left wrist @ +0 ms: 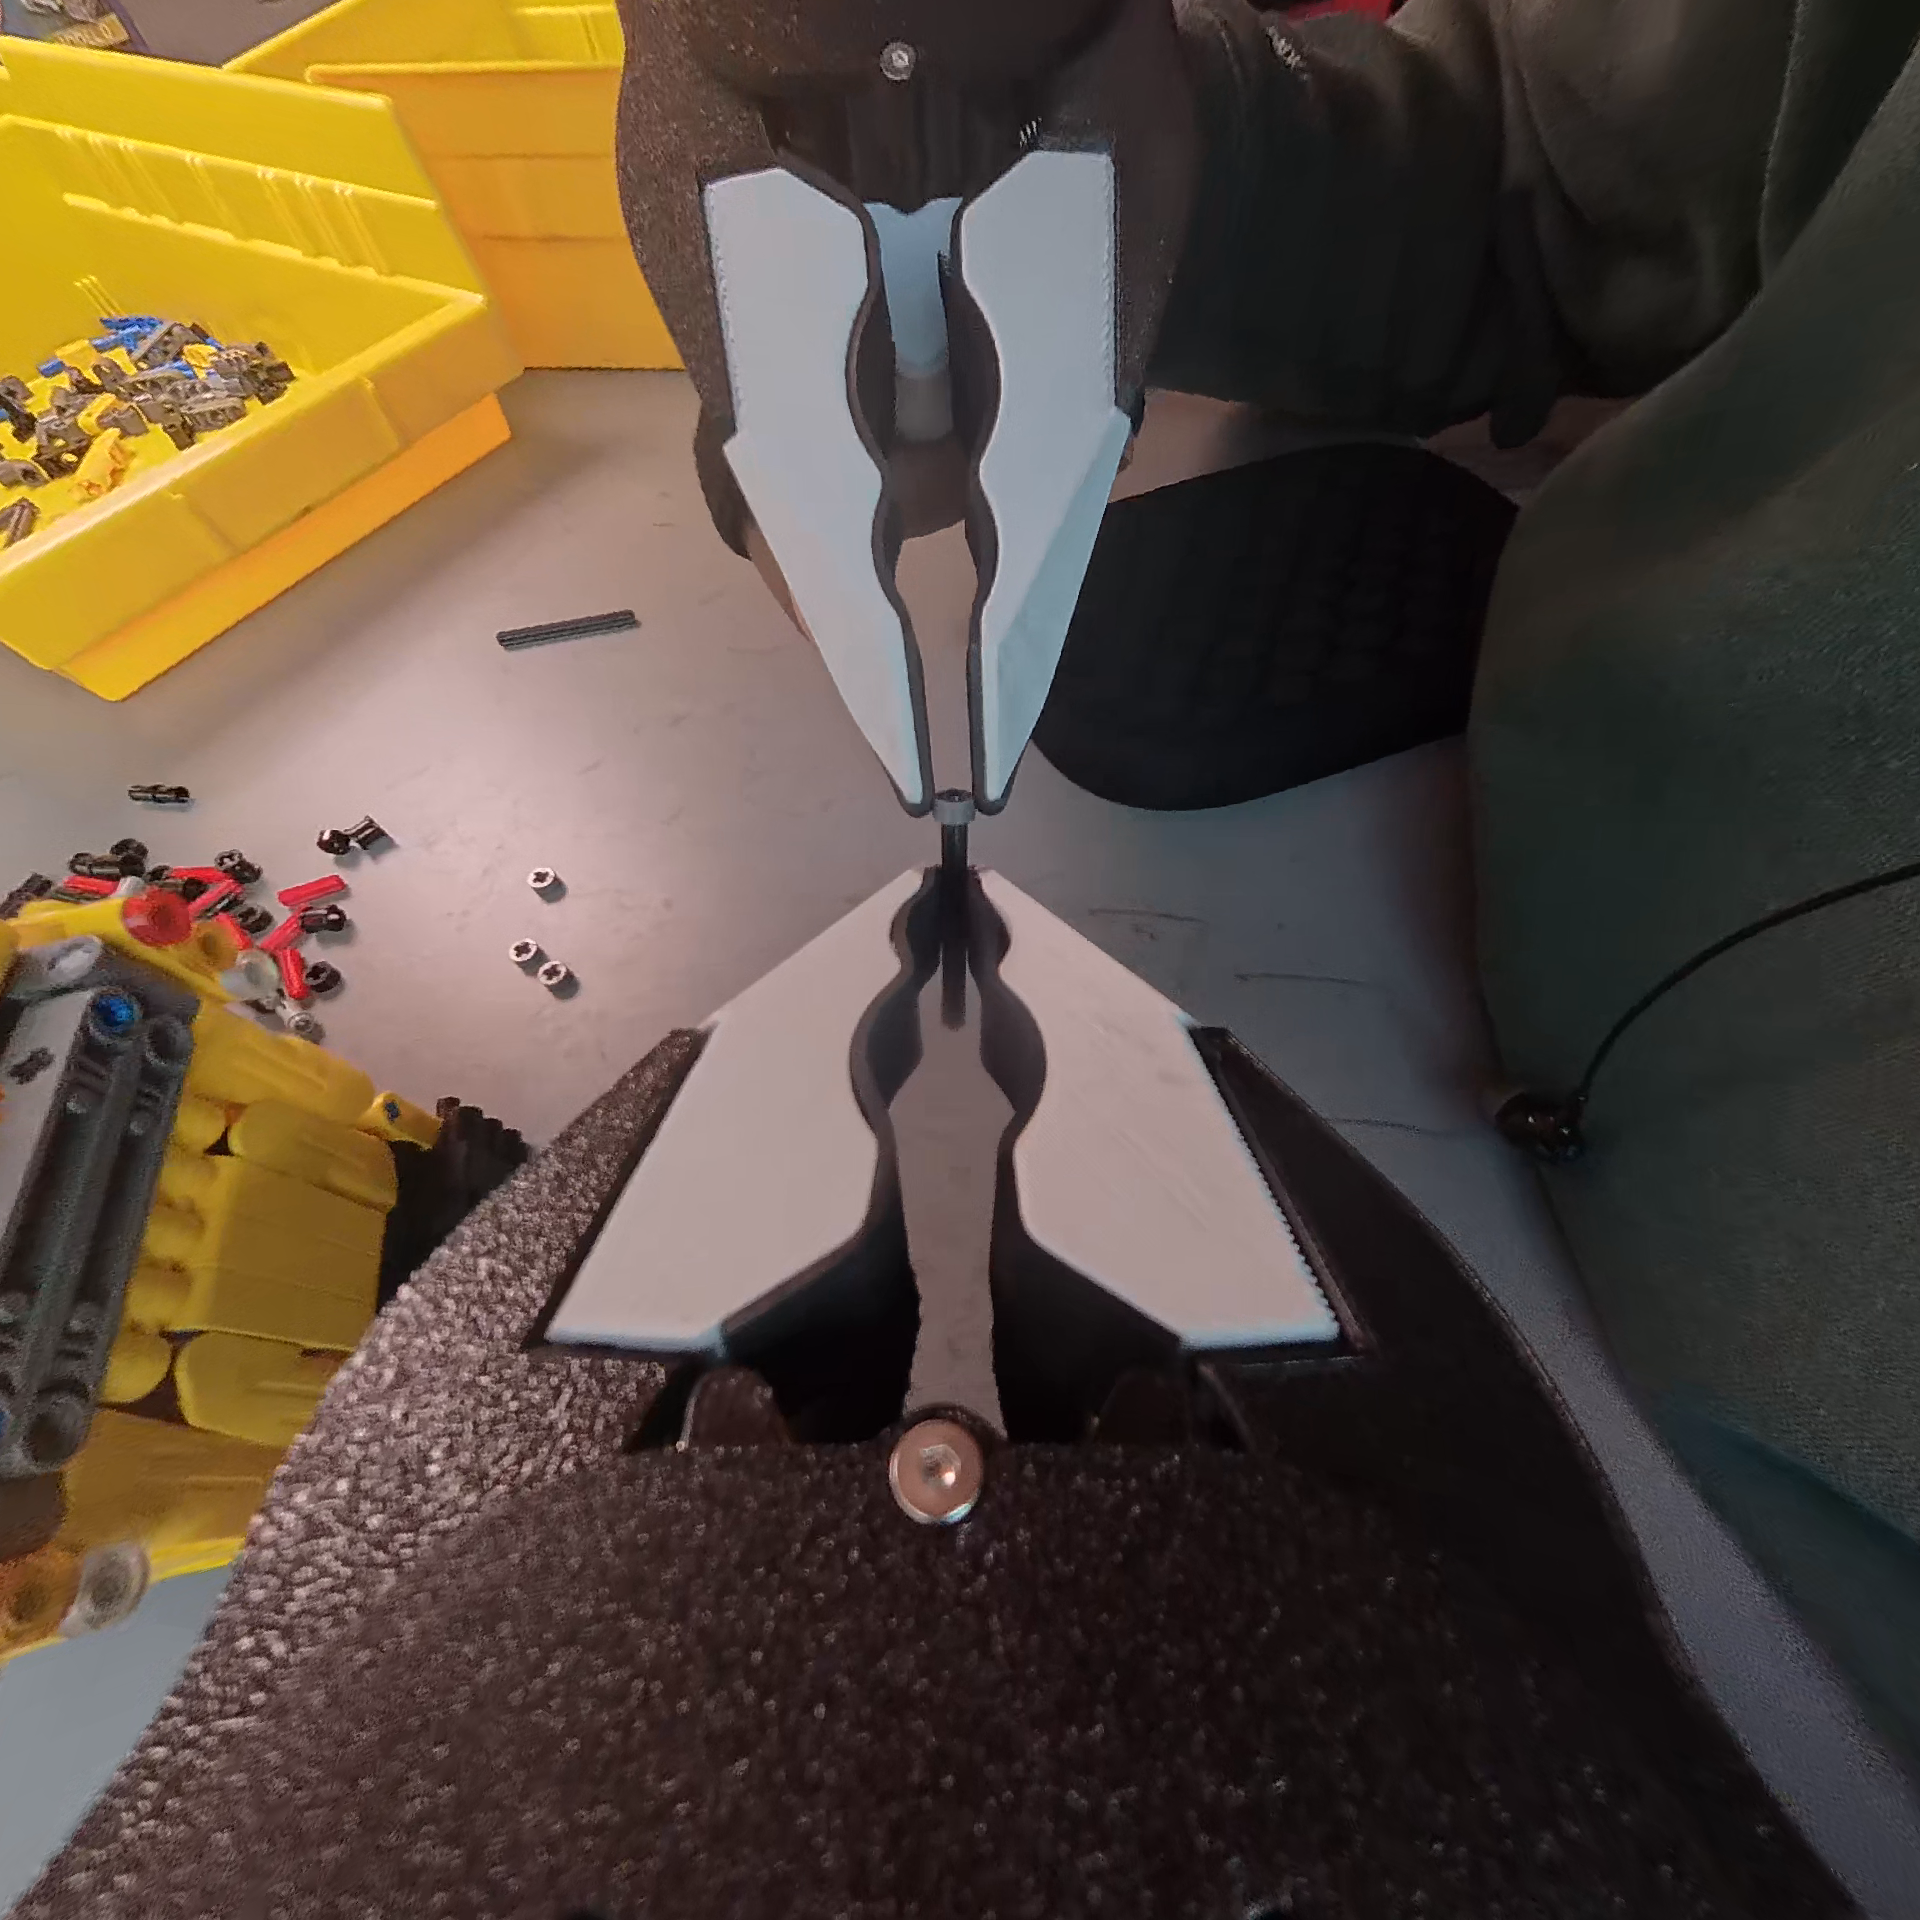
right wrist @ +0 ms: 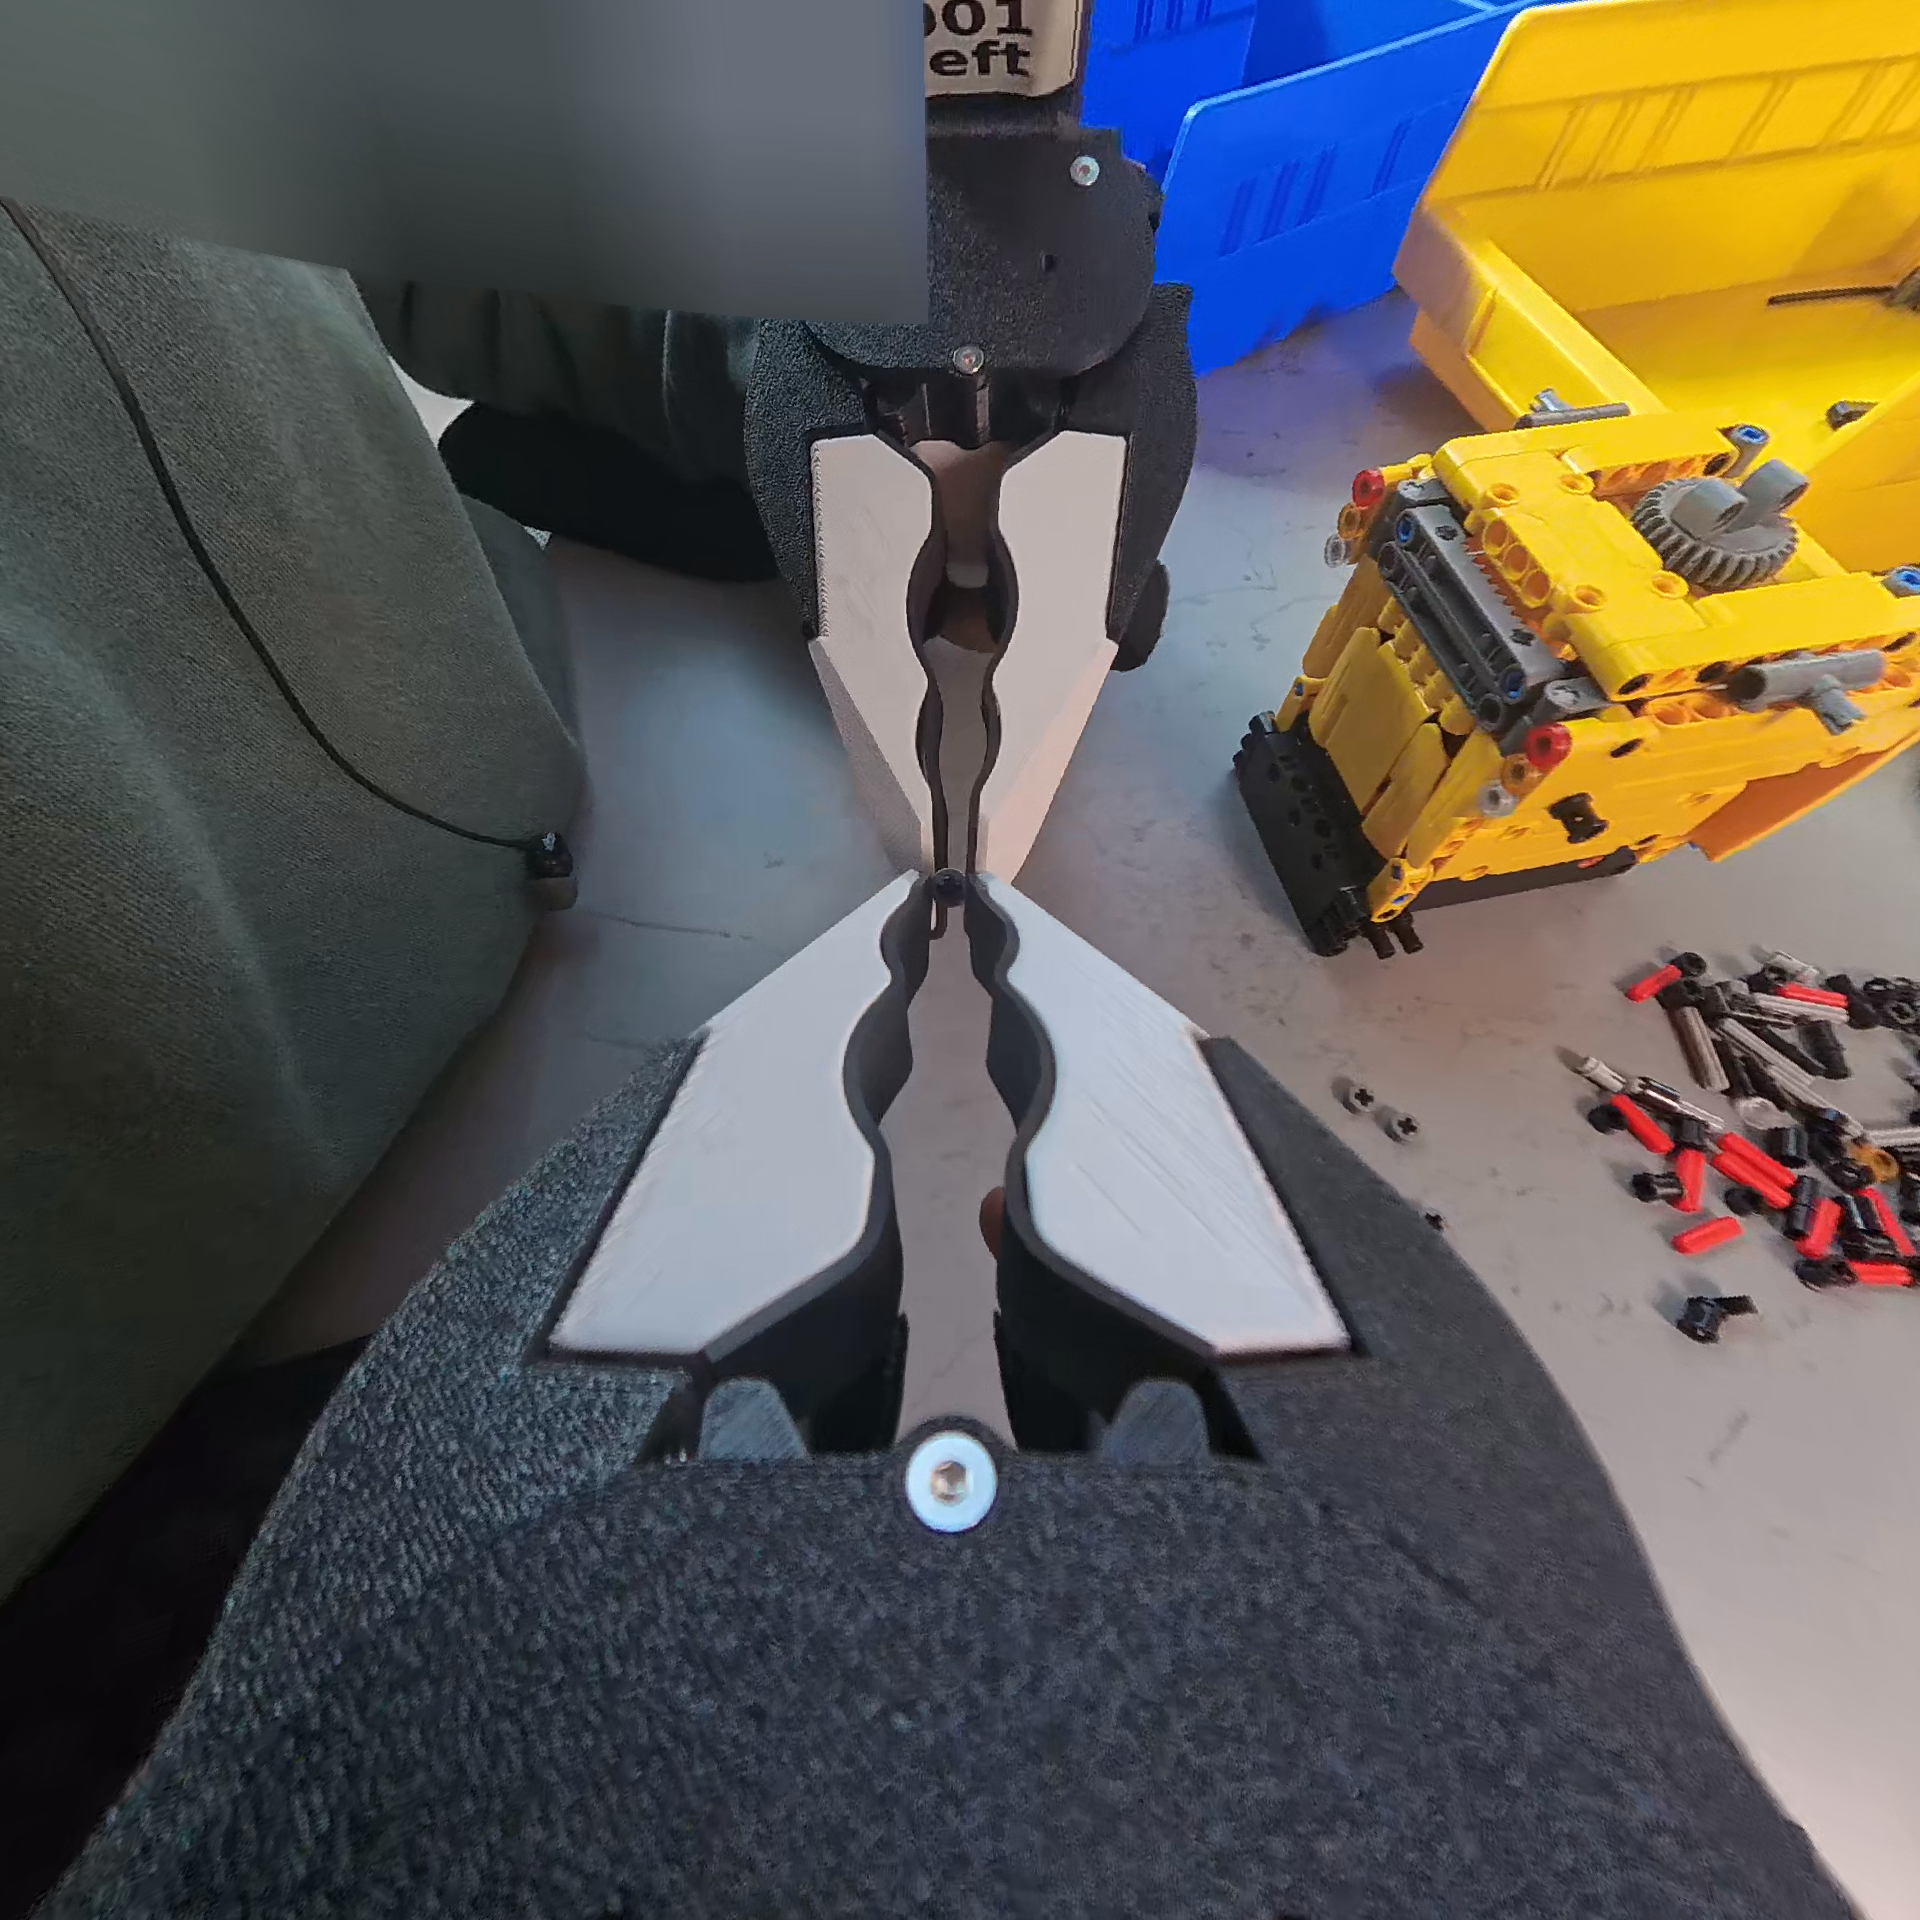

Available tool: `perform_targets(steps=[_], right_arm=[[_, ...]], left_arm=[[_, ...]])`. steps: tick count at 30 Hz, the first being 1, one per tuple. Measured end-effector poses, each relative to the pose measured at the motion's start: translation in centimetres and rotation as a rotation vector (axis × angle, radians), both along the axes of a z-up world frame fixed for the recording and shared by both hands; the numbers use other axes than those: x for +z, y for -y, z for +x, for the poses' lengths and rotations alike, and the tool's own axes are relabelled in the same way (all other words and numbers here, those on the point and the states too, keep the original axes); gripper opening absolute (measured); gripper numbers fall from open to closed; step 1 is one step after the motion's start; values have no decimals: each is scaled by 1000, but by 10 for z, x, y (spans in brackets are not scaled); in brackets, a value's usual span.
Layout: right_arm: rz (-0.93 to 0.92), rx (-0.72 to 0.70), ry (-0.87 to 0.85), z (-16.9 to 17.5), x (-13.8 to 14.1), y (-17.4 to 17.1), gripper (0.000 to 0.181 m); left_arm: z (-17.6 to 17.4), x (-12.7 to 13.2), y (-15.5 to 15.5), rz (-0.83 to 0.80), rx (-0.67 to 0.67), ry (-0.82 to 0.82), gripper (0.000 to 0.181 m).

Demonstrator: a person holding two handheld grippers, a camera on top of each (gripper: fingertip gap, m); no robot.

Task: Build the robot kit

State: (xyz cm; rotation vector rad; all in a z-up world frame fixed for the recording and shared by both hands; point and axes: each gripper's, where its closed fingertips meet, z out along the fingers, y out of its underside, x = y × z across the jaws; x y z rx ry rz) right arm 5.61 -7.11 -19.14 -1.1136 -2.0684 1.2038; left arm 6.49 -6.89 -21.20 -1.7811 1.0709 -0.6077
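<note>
Left wrist view:
Left gripper (left wrist: 951, 883): jaws drawn together on the near end of a thin black axle (left wrist: 953, 940); the tips gripped its shaft.
Axle: long axis ran straight forward along the jaw line, away from the camera, toward the opposing gripper.
Right gripper (left wrist: 954, 805): entered from the top of the view, tip to tip with the left; jaws closed on a small grey bushing (left wrist: 954, 807) seated at the far end of the axle.
Key relation: bushing lay directly ahead of the left jaws, coaxial with the axle; both grippers met at the same spot, neither nearer.
Surroundings: grey counter (left wrist: 644, 769); yellow bin (left wrist: 239, 436) of small parts at upper left; a loose black rod (left wrist: 566, 630) on the counter; three grey bushings (left wrist: 543, 940) left of the jaws; a scatter of red and black pins (left wrist: 223, 914); a yellow brick-built model (left wrist: 197, 1174) at lower left.

Right wrist view:
Right gripper (right wrist: 943, 891): jaws nearly together at the tips, pinching a small dark part; the bushing itself could not be made out here.
Left gripper (right wrist: 951, 868): opposite, tips touching the same point, jaws closed.
Surroundings: yellow model (right wrist: 1558, 675) at right, well apart from the jaws; pin pile (right wrist: 1787, 1122) below it; blue bins (right wrist: 1299, 197) and a yellow bin (right wrist: 1683, 229) behind; a dark green sleeve (right wrist: 208, 727) at left.
</note>
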Motion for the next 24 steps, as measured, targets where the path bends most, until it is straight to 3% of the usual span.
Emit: perform_targets(steps=[24], right_arm=[[46, 12, 8, -2, -15, 4, 6]], left_arm=[[1, -8, 1, -9, 31, -83, 3]])
